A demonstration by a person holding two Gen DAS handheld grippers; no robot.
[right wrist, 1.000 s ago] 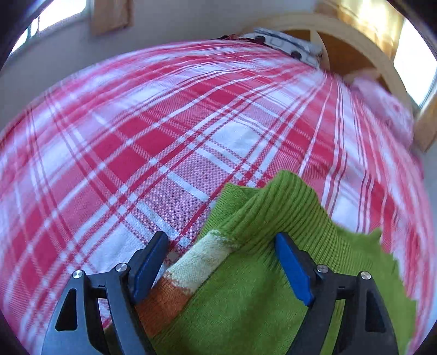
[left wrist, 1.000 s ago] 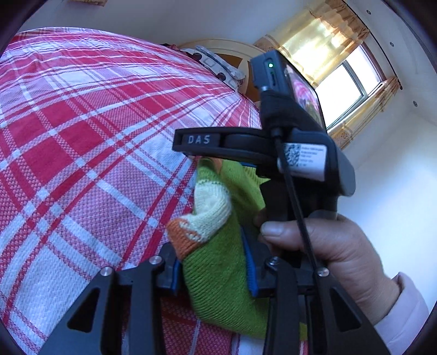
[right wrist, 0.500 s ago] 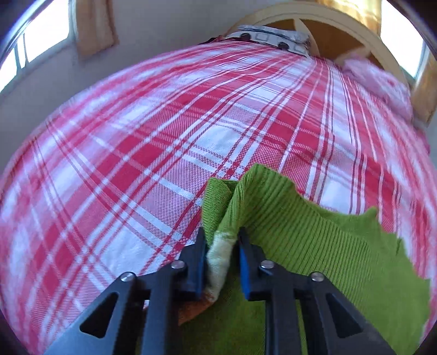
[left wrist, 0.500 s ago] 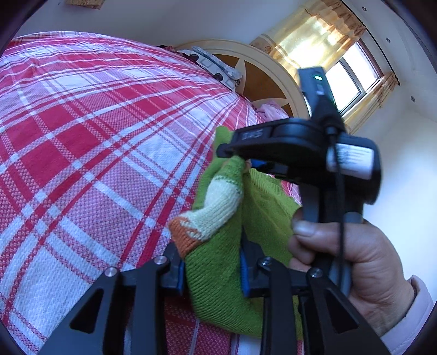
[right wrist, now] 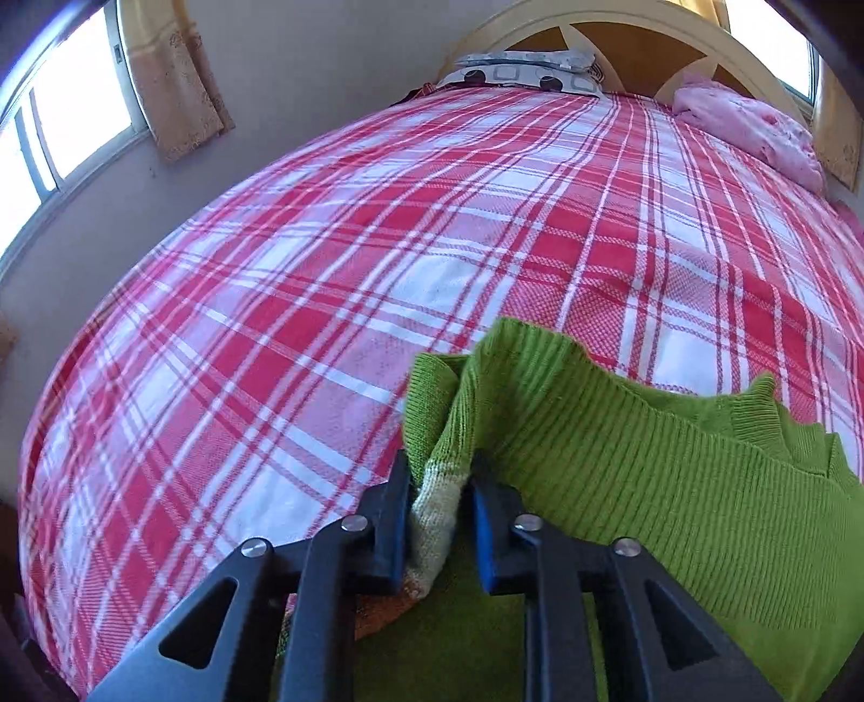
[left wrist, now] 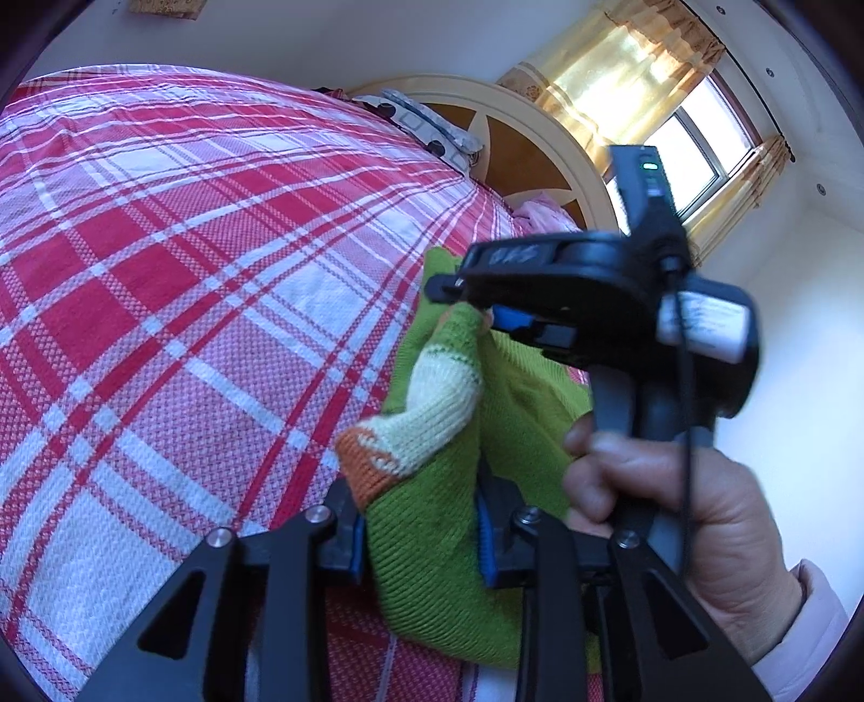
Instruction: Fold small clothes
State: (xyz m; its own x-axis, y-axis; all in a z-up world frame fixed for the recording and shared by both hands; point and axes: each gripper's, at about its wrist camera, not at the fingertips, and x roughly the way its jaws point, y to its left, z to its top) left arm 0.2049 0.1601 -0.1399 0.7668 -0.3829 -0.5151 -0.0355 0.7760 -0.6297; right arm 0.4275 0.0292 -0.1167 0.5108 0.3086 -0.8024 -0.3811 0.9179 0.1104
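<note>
A home bedroom is shown: a bed (right wrist: 378,259) is spread with a red-and-white plaid cover, a curved wooden headboard (right wrist: 637,38) is seen behind patterned pillows (right wrist: 524,73), and sunlit windows (left wrist: 696,146) are framed by yellow curtains (left wrist: 605,92).

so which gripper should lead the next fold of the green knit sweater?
Right, probably. The right gripper pinches the green knit sweater by its cream sleeve band; the left gripper clamps the body, anchoring it.

tongs: our right tongs (right wrist: 438,518) pinch the sweater's cream cuff
sweater: green knit (right wrist: 621,464), bunched up
bed: red plaid cover (right wrist: 378,259)
</note>
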